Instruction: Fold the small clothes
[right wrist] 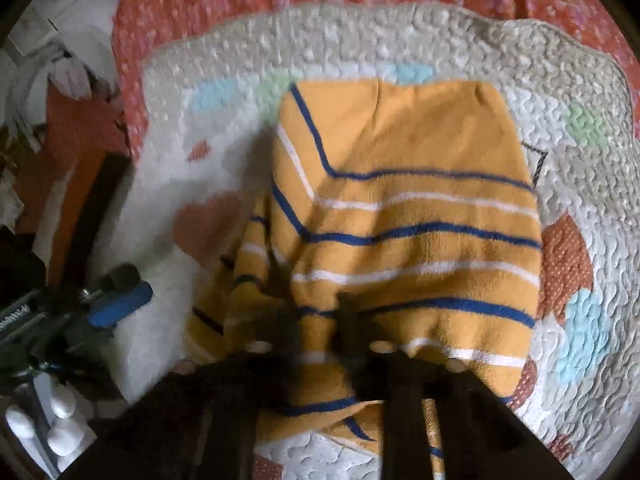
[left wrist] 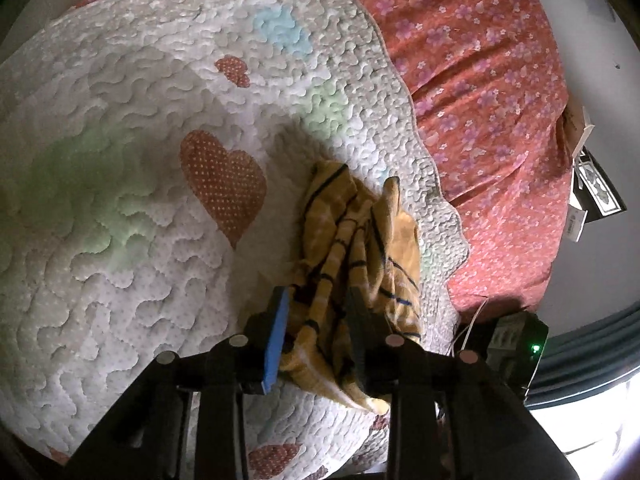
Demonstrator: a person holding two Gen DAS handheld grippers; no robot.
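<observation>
A small orange garment (right wrist: 400, 216) with blue and white stripes lies on a white quilted mat (right wrist: 224, 152) with heart patches. In the left wrist view the garment (left wrist: 360, 240) is bunched and hangs between my left gripper's (left wrist: 318, 300) blue-padded fingers (left wrist: 278, 336), which are shut on its edge. My right gripper (right wrist: 316, 312) is low over the garment's near edge, shut on a fold of cloth; the view is blurred. The left gripper also shows at the left of the right wrist view (right wrist: 116, 304).
The mat (left wrist: 120, 200) lies on a red floral bedsheet (left wrist: 480, 80). Boxes and papers (left wrist: 588, 184) sit beyond the bed's right edge. A black device with a green light (left wrist: 520, 340) is near the bed corner. Clutter (right wrist: 60, 72) lies off the bed's left side.
</observation>
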